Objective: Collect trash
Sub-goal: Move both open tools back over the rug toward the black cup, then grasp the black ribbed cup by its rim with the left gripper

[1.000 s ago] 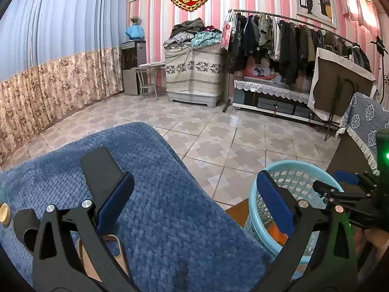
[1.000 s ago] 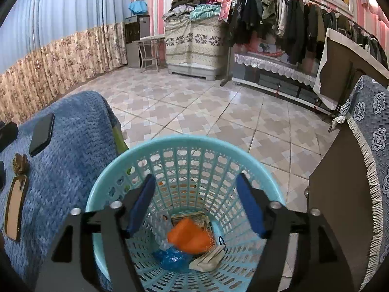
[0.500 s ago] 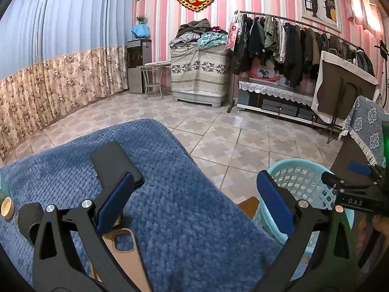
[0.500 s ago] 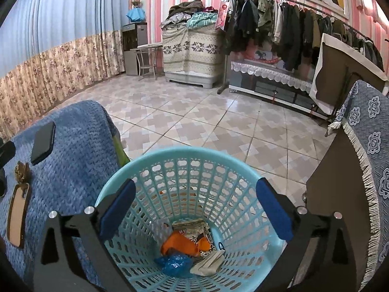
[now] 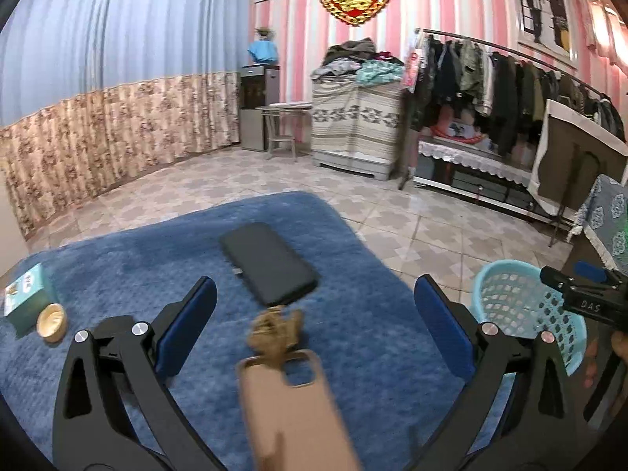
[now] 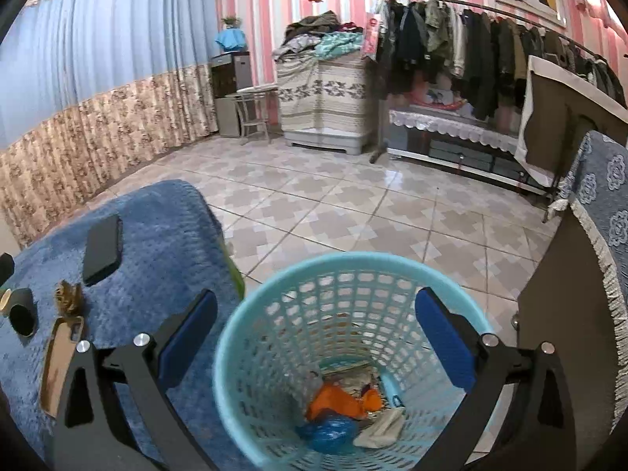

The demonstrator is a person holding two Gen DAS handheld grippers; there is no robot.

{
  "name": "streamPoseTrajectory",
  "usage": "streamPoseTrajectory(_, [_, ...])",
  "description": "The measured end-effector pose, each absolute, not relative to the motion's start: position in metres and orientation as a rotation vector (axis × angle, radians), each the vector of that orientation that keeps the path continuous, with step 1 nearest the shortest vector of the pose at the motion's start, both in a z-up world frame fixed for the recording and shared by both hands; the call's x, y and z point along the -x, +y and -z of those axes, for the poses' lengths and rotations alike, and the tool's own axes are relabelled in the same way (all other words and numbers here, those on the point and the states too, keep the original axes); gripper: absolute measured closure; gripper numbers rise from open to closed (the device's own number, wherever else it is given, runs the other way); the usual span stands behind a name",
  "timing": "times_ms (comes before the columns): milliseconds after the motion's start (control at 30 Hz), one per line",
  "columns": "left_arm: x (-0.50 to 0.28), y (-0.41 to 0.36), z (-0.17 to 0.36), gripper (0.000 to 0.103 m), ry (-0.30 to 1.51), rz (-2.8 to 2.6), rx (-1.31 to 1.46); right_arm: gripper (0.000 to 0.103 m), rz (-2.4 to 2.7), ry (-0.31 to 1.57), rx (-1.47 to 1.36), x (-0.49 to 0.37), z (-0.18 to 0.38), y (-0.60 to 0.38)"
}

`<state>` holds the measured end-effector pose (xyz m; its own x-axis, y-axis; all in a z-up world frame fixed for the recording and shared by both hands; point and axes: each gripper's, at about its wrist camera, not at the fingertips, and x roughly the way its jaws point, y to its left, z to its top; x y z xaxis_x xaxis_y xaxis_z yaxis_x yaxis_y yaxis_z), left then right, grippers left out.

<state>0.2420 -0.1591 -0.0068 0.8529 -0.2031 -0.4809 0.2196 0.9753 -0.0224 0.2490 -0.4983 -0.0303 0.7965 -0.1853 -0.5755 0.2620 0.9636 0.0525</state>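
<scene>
Two fisheye views from handheld grippers in a pink-striped room. In the right wrist view, the right gripper (image 6: 314,337) is hanging over a turquoise plastic basket (image 6: 251,314) at the lower centre of the frame. Its jaws have just been opening and are now spread wide, with nothing between the blue pads. At the basket's bottom, orange (image 6: 333,400), blue (image 6: 327,431) and pale (image 6: 378,428) scraps of trash are lying loose, so this drop looks finished.

In the left wrist view, the left gripper (image 5: 314,337) is also standing released and empty, pointing down over a blue blanket (image 5: 129,251) filling the lower half of the frame. Between the jaws, a blurred tan phone case (image 5: 290,404) with a brownish crumpled tuft (image 5: 276,329) at its top end is showing. A black phone (image 5: 269,263) is lying just beyond it at centre. At the left edge, a small green box (image 5: 25,294) and a round tan lid (image 5: 51,316) are sitting side by side.

The next pick is probably the crumpled tuft. Doing it well likely means lowering the pads onto either side of the tuft alone, clear of the case and phone, closing gently, then carrying it right to the basket, which is showing at the right edge.
</scene>
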Motion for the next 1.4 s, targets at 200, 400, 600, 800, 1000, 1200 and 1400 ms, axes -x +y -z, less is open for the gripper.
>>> streamPoseTrajectory(200, [-0.231,-0.106,0.011,0.006,0.521,0.141,-0.026,0.004,0.172,0.573,-0.112,-0.252,0.027,-0.468])
streamPoseTrajectory(400, [-0.218,-0.055,0.025,0.006,0.558,0.056,-0.004,0.004,0.102,0.560,-0.071,-0.259,0.029,-0.431])
streamPoseTrajectory(600, [-0.212,-0.009,0.049,0.006,0.617,-0.020,0.007,0.004,0.045,0.575,-0.015,-0.268,0.037,-0.393])
streamPoseTrajectory(800, [-0.225,0.004,0.058,0.006,0.643,-0.039,0.059,0.004,0.003,0.667,-0.028,-0.284,0.053,-0.356])
streamPoseTrajectory(1000, [-0.261,-0.001,0.068,0.006,0.631,-0.046,0.046,0.004,-0.027,0.692,0.000,-0.289,0.066,-0.328])
streamPoseTrajectory(1200, [-0.283,-0.001,0.084,0.007,0.682,-0.037,0.029,0.004,-0.036,0.715,-0.025,-0.291,0.072,-0.324])
streamPoseTrajectory(1400, [-0.279,0.002,0.086,0.035,0.669,0.002,0.009,0.004,-0.076,0.712,-0.020,-0.296,0.074,-0.305])
